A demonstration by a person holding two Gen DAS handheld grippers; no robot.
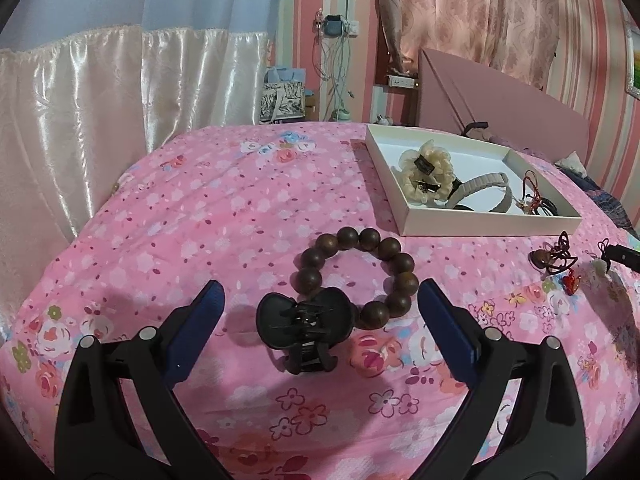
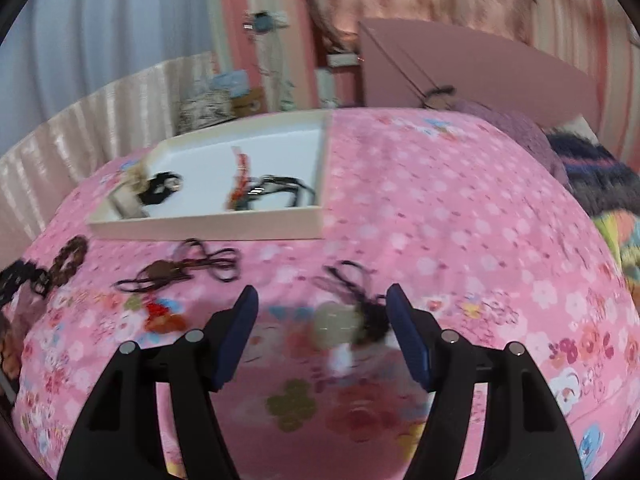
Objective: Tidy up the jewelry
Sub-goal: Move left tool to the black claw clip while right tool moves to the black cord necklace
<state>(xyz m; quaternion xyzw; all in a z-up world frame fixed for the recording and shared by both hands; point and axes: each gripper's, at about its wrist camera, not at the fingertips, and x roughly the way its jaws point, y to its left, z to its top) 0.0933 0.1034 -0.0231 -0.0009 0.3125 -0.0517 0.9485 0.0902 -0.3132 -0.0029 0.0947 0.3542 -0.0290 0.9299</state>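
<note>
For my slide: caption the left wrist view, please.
Open left gripper faces black plastic hair claw beside brown wooden bead bracelet.

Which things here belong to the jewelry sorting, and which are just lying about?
Job:
- brown wooden bead bracelet
- black plastic hair claw
- white shallow tray
- pale pendant on black cord

Lying about:
- patterned gift bag
- white charging cables

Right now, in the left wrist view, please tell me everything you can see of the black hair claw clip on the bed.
The black hair claw clip looks like matte plastic. It has two rounded, wing-like lobes, interlocking teeth in the middle and a ribbed hinge part toward the camera. Its teeth seem to be closed. It lies on the pink floral bedspread, between the open fingers of the left gripper, which do not touch it. Its far right edge overlaps the brown wooden bead bracelet; real contact cannot be confirmed.
</note>
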